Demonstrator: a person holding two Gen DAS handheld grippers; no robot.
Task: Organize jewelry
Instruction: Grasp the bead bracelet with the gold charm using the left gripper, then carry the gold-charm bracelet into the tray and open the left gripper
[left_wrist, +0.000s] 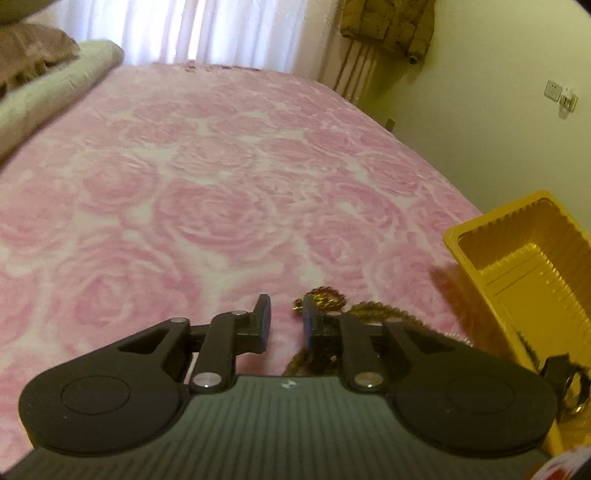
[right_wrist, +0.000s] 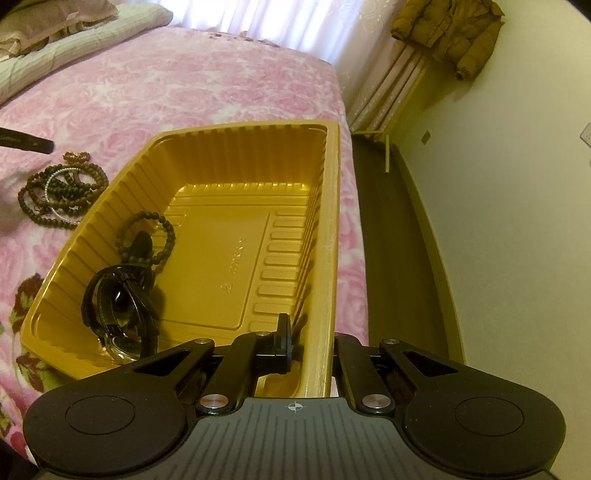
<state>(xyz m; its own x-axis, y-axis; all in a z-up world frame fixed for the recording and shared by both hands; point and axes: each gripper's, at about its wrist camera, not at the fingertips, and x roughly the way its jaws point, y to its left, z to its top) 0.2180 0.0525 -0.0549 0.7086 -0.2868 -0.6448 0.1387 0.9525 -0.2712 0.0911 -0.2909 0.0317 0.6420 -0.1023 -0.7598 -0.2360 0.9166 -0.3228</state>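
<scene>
Jaws on our left gripper (left_wrist: 286, 318) are standing released above the beads (right_wrist: 61, 194), heaped lower centre on the bed (left_wrist: 221, 177); our right gripper (right_wrist: 308, 341) is clenching the tray (right_wrist: 330, 229) rim. Beads look light, limp, slippery; pinching one strand seems best.

Both cameras sit just behind their own fingers and look forward and downward along them over a pink bed (left_wrist: 221, 177).

The left wrist view rides low and close over the blanket, facing the curtain (left_wrist: 221, 29) at 12 o'clock, with the yellow tray (left_wrist: 491, 229) at 3 o'clock and a heap of beads (left_wrist: 325, 295) just ahead of its fingers.

The right wrist view hangs close above the same tray (right_wrist: 332, 221), on its near right rim, facing the same curtain (right_wrist: 277, 18).

Both views share the tray, the beads (right_wrist: 59, 192) at 10 o'clock, the bed, the curtain and the hanging jacket (right_wrist: 450, 33).
</scene>
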